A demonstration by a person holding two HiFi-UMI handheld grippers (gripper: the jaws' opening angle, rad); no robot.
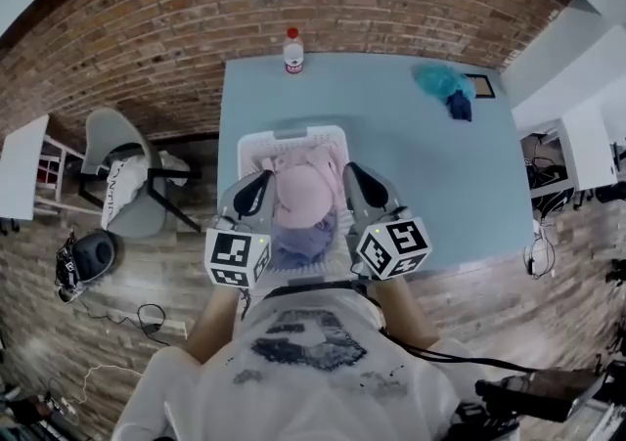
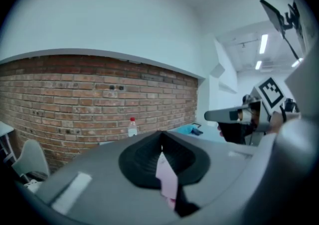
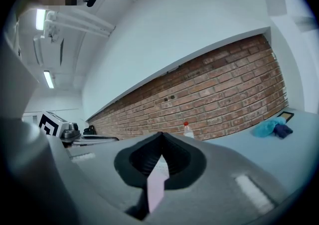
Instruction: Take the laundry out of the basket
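Observation:
A white laundry basket (image 1: pixel 256 143) stands on the light blue table (image 1: pixel 430 175) near its front edge. A pink garment (image 1: pixel 304 195) is bunched over the basket, above purple-blue laundry (image 1: pixel 298 242). My left gripper (image 1: pixel 259 191) is at the garment's left side and my right gripper (image 1: pixel 358 183) at its right. In the left gripper view the jaws (image 2: pixel 160 145) are shut with a strip of pink cloth (image 2: pixel 167 179) pinched between them. The right gripper view shows the same: jaws (image 3: pixel 159 144) shut on a pink fold (image 3: pixel 155 185).
A clear bottle with a red cap (image 1: pixel 292 50) stands at the table's far edge by the brick wall. A turquoise and dark blue cloth pile (image 1: pixel 446 87) and a small frame (image 1: pixel 480 85) lie at the far right. A grey chair (image 1: pixel 127 180) stands left of the table.

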